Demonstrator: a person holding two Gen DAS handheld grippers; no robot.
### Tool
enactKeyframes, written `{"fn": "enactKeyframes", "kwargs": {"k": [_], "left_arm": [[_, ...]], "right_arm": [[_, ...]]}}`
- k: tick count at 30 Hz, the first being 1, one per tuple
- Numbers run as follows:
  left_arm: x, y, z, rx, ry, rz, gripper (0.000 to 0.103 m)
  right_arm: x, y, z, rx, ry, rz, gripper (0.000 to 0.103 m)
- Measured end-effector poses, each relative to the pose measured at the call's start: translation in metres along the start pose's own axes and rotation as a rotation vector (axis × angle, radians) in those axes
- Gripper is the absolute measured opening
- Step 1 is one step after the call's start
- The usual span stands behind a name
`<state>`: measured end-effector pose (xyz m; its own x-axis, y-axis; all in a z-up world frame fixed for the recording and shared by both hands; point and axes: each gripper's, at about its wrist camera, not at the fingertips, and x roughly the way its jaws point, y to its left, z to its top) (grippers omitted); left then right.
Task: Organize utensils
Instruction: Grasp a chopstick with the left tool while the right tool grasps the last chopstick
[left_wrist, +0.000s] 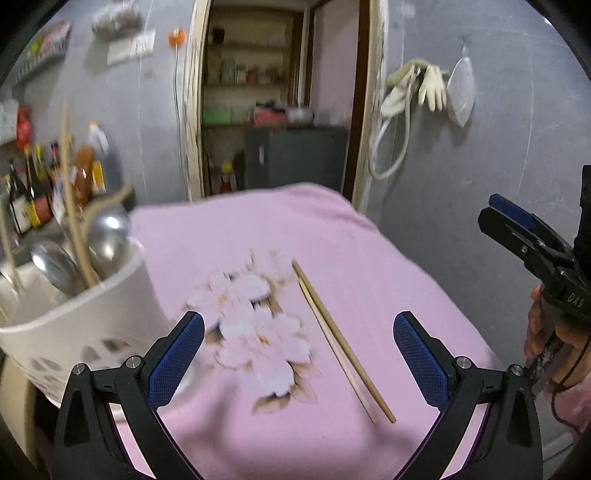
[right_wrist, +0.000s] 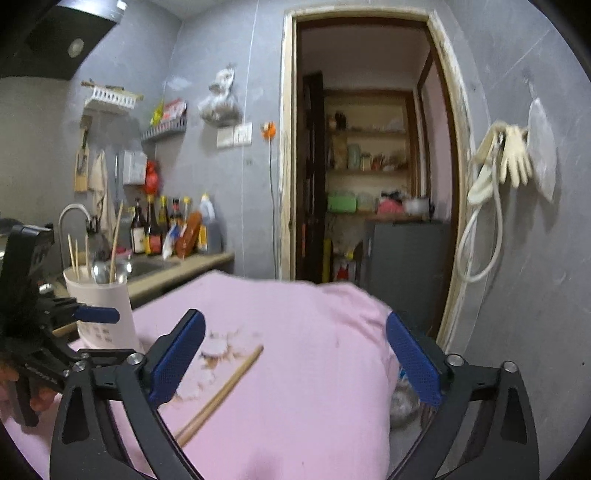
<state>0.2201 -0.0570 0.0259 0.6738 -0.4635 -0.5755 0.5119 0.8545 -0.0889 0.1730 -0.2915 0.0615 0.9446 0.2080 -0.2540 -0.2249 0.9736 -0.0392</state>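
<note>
Two slim wooden chopsticks lie side by side on my counter's soft pink flowered cloth, right of a white plastic holder of steel spoons. My left tool and right tool gape wide, empty.

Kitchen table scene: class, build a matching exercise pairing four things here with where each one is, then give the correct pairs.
Things:
1. chopsticks
2. metal spoons
3. rubber gloves
4. sauce bottles

Places:
A. hanging on the grey wall
B. standing on the counter by the sink
C. lying on the pink cloth
D. standing in the white holder

Pairs: 1-C, 2-D, 3-A, 4-B
</note>
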Motion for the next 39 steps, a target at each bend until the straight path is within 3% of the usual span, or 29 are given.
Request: {"fn": "enactKeyframes", "kwargs": {"k": [2,6,9,17,28,39], "left_arm": [[0.011,0.002,0.000,-0.020,0.052,-0.018,0.093],[0.036,0.006,0.003,-0.062,0.177,-0.077,0.066],[0.051,0.008,-0.001,-0.103,0.257,-0.123,0.054],[0.085,0.008,-0.003,-0.130,0.371,-0.151,0.022],[0.117,0.015,0.010,-0.147,0.399,-0.088,0.006],[0.089,0.037,-0.001,-0.212,0.363,-0.011,0.003]], "right_arm": [[0.009,-0.003,-0.004,0.006,0.056,0.021,0.083],[0.025,-0.007,-0.014,0.010,0.156,0.060,0.061],[0.040,-0.009,-0.021,0.017,0.237,0.081,0.049],[0.068,-0.013,-0.035,0.029,0.371,0.121,0.042],[0.118,-0.024,-0.044,0.123,0.536,0.187,0.034],[0.157,0.004,-0.046,0.130,0.643,0.280,0.028]]}}
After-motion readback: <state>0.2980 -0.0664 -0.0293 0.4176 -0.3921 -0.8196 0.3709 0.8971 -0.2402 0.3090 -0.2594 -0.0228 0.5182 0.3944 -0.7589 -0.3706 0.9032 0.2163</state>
